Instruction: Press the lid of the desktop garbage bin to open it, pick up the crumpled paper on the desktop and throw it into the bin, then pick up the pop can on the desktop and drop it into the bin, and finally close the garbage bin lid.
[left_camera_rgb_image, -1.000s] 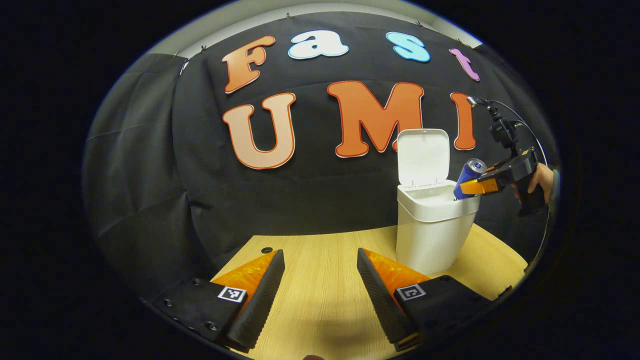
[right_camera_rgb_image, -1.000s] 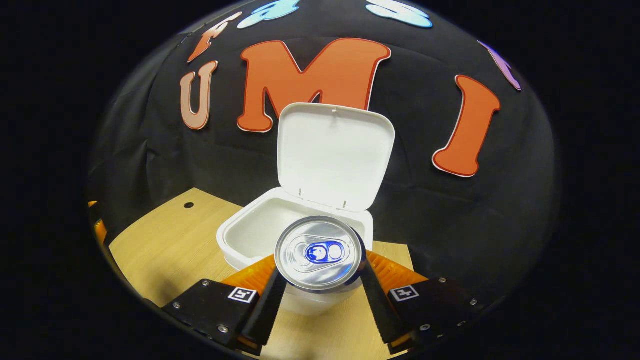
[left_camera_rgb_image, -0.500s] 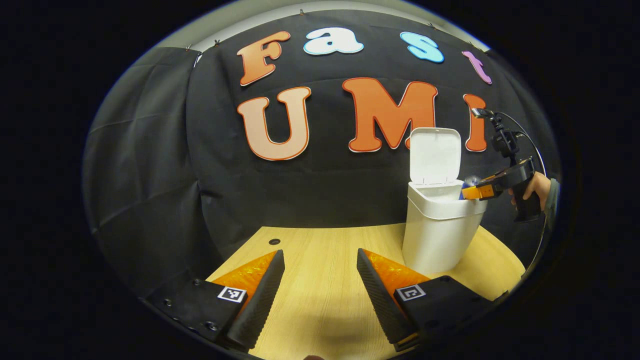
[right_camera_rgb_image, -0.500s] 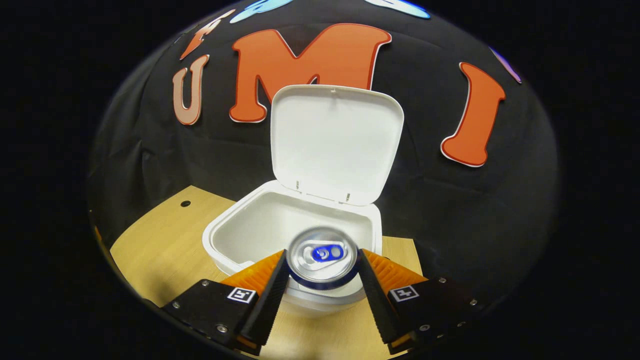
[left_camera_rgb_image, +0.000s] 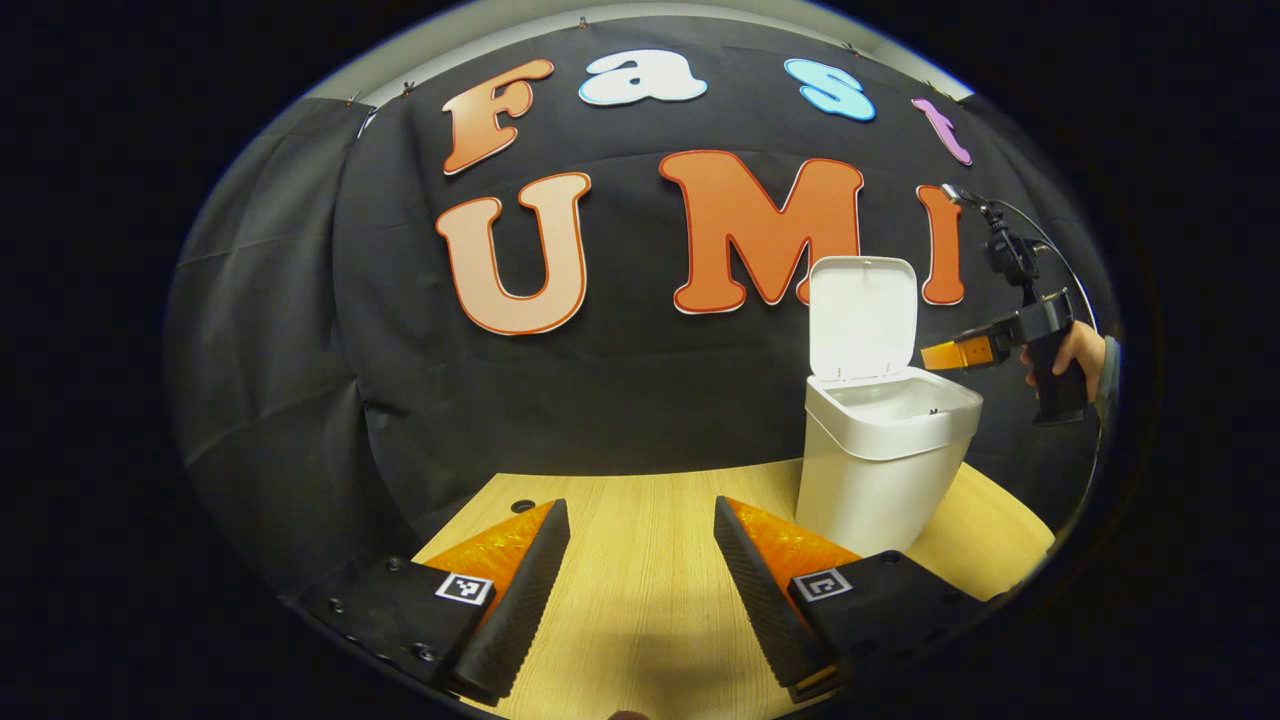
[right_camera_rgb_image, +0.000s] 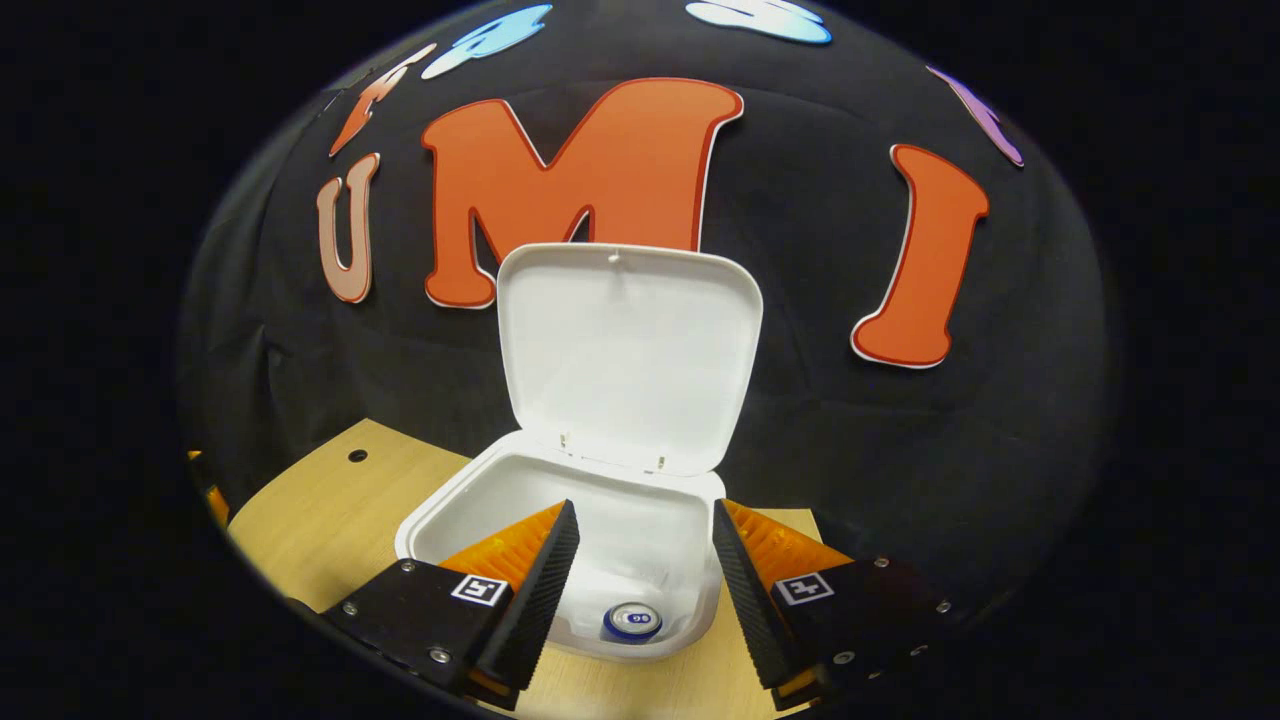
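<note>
Bin (right_camera_rgb_image: 560, 560) is the landmark: it is standing white and upright on the wooden surface (left_camera_rgb_image: 640, 600), close to the black cloth wall, with its lid (right_camera_rgb_image: 625, 355) raised and standing up from the back edge of the rim. Down inside the bin, the pop can (right_camera_rgb_image: 632, 621) is lying deep near the bottom, its silver top with the blue tab facing up; it is sitting toward the front wall of the bin. The right claw (right_camera_rgb_image: 638, 560) is hovering over the front of the bin's mouth with its jaws spread wide and nothing between them, the can showing far below the gap. In the left gripper view the same right claw (left_camera_rgb_image: 952, 353) is reaching in level above the bin's rim (left_camera_rgb_image: 900, 412), just beside the raised lid, and a hand (left_camera_rgb_image: 1072, 352) is gripping its handle off to that side of the bin. The left claw (left_camera_rgb_image: 640, 560) is waiting low over the surface, well apart from the bin and in front of it, its jaws also wide apart and holding nothing. Crumpled paper cannot be made out inside the bin.
</note>
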